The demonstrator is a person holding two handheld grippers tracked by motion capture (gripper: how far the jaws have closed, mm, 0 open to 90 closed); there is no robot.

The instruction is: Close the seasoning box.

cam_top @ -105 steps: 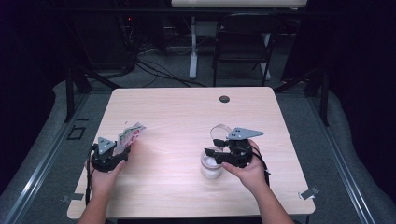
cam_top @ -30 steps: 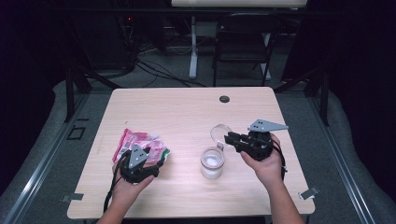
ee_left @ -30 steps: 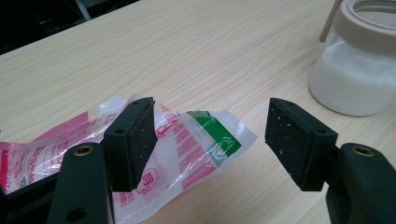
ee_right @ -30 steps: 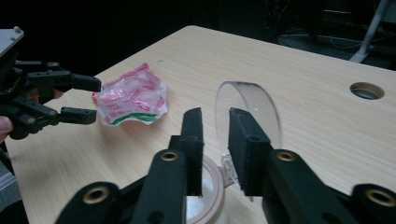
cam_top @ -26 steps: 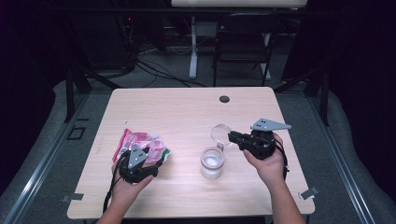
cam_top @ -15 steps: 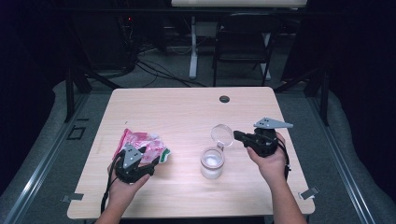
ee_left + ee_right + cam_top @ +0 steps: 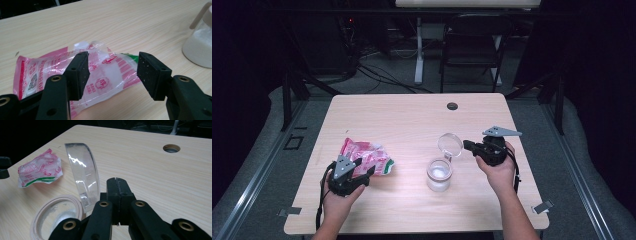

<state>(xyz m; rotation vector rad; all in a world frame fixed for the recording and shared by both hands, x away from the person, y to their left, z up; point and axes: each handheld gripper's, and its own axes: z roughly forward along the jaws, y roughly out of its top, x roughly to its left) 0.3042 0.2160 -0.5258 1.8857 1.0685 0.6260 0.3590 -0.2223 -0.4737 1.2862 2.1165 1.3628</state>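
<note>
Jaws: left gripper [image 7: 112, 75] parted, closing over red-printed bag [image 7: 105, 72], writing unreadable; right gripper [image 7: 117, 185] clenched beside jar [image 7: 439, 174] lid [image 7: 83, 183].

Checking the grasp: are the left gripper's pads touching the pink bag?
Apart. The left gripper view shows both pads raised above the pink bag, jaws open.

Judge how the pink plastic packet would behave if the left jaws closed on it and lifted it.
The packet looks like thin, crinkled film, so it would probably flop and sag rather than stay flat. It lies low and partly see-through, so it is likely light. Its glossy surface may slip between the jaws.
</note>
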